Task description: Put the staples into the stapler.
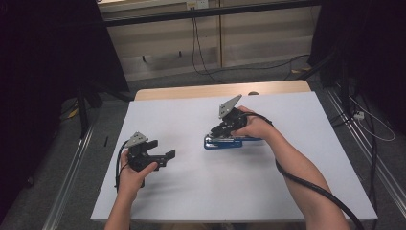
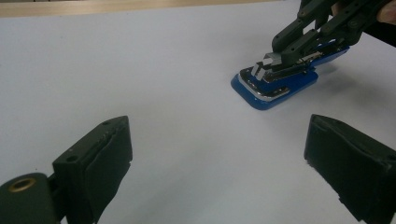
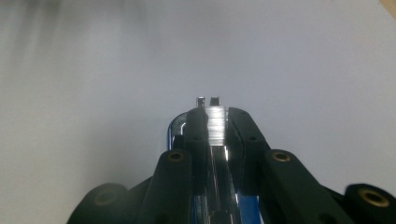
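a person's right gripper [image 1: 221, 130] is clamping its jaws on the metal upper arm of a blue stapler [image 1: 230, 142], which is lying flat on the white table [image 1: 201, 191], right of the middle and closer to the far edge than the near one. the left gripper view is showing the pads pinching the shiny rail from both sides above the blue base [image 2: 275, 91]. the left gripper [image 1: 165, 155] is hovering with jaws wide apart and holding nothing, well apart from the stapler, toward the left edge. to do this step well, the grip is probably best kept square on the rail so the smooth metal is not slipping, with any lift or press going slowly while the open gripper is coming in to steady the base.
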`<act>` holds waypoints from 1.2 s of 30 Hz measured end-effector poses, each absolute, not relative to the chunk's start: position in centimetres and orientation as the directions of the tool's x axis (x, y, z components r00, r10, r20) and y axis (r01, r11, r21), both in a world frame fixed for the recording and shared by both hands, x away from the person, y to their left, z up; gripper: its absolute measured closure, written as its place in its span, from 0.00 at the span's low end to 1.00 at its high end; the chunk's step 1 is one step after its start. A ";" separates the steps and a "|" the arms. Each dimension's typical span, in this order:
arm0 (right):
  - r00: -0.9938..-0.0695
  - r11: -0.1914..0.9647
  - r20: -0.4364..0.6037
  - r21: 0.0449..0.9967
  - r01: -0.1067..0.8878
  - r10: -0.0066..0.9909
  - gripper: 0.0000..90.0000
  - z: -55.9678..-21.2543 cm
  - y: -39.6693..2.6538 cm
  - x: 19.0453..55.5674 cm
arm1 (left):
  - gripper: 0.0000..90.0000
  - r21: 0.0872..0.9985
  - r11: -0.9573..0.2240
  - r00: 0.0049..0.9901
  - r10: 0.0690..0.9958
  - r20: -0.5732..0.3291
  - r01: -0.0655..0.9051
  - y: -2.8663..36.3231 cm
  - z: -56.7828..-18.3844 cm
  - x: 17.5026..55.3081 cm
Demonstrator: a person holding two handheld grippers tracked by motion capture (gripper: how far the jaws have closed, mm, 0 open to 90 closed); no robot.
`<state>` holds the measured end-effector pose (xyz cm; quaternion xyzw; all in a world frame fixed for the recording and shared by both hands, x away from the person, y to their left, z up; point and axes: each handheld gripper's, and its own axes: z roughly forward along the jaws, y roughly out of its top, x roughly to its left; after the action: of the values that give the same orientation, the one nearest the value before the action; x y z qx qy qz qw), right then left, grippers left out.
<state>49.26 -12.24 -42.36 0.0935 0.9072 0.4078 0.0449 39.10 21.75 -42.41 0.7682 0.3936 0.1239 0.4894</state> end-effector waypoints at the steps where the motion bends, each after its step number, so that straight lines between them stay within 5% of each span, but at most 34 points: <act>1: -0.978 0.651 -0.007 0.748 0.134 0.208 0.88 -42.4 -12.2 49.3 | 0.09 0.849 -0.213 0.660 0.726 -0.193 0.483 21.8 -42.4 39.1; 36: -0.982 0.637 0.007 0.760 0.129 0.191 0.88 -42.5 -12.3 49.2 | 0.09 0.844 -0.227 0.666 0.721 -0.189 0.485 21.6 -42.5 39.2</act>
<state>49.24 -12.35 -42.50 0.0885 0.9039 0.4169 0.0369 39.17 21.65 -42.53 0.7738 0.3898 0.1219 0.4842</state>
